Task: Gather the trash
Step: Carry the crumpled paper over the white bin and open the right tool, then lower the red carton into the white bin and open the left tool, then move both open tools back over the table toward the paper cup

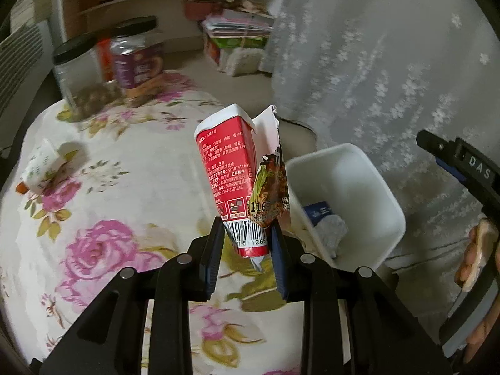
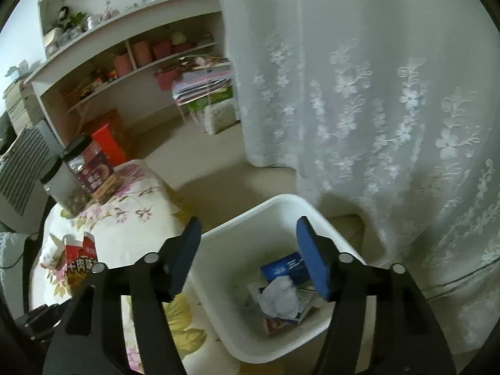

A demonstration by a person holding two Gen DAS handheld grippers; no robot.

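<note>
While the left gripper (image 1: 247, 243) clamps a crumpled red glossy wrapper (image 1: 231, 168) above the floral tablecloth's (image 1: 103, 218) edge, the right gripper (image 2: 247, 256) hangs open over the white plastic bin (image 2: 250, 212).

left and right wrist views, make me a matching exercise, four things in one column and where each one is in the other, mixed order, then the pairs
Things:
1. red food packet
2. crumpled white paper
3. dark-lidded jars
4. small floral paper cup

Places:
A. lying tipped over on the flowered cloth
B. standing at the far edge of the table
C. pinched in the left gripper
D. inside the white bin, below the open right gripper

Pairs: 1-C, 2-D, 3-B, 4-A
</note>
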